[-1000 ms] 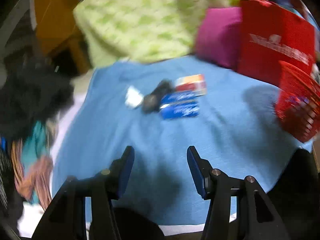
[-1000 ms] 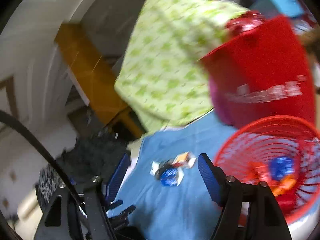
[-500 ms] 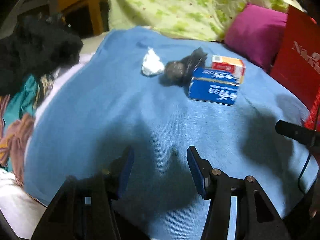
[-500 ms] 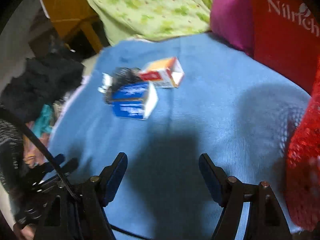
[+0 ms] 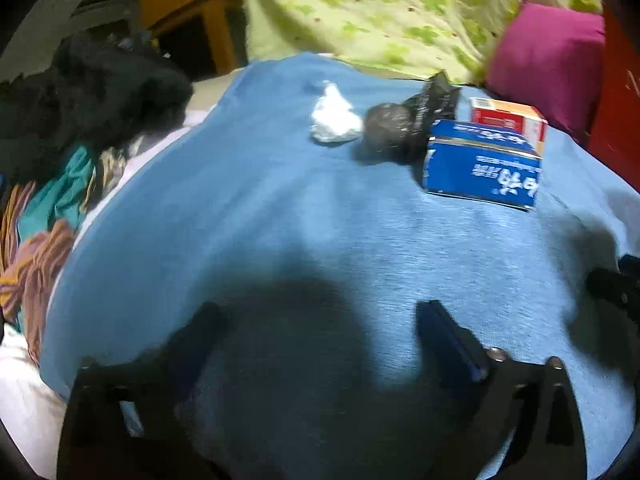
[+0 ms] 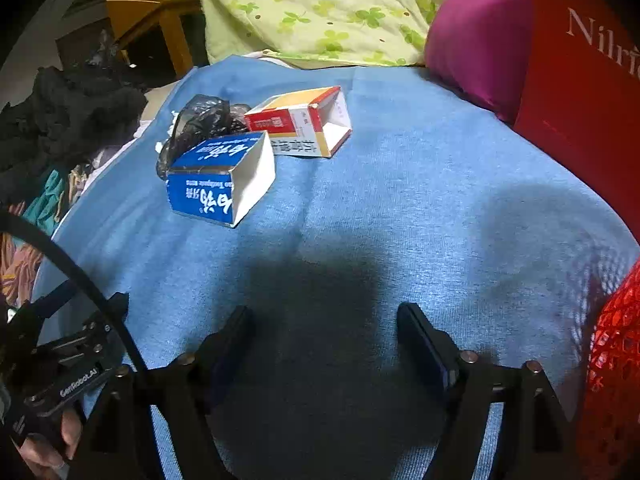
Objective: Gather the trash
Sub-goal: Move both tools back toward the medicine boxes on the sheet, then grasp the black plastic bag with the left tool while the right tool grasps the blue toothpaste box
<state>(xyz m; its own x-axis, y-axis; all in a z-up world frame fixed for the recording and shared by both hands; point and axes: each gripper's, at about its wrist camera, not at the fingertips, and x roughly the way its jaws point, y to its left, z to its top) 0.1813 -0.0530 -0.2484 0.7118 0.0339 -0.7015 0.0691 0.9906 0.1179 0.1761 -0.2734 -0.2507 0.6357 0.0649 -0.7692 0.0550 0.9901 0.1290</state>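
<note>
left wrist view: left gripper (image 5: 320, 320) over the blue blanket (image 5: 280, 220), jaws just opened, now set far wider than half a second ago, nothing between them. trash cluster ahead, nearer in frame than before: crumpled white tissue (image 5: 334, 120), black plastic bag (image 5: 404, 128) just beside it, blue carton (image 5: 482, 166) touching the bag, red and orange carton (image 5: 508, 118) behind the blue one. magenta pillow (image 5: 548, 62) and green clover quilt (image 5: 400, 12) beyond.

right wrist view: right gripper (image 6: 324, 326), jaws just opened a little further than half a second ago, empty, above bare blanket. both cartons lie on their sides, open ends showing, well ahead of the fingertips and larger in frame than before. red mesh basket (image 6: 616, 380) at the right edge; red paper bag (image 6: 580, 80) behind it.
</note>
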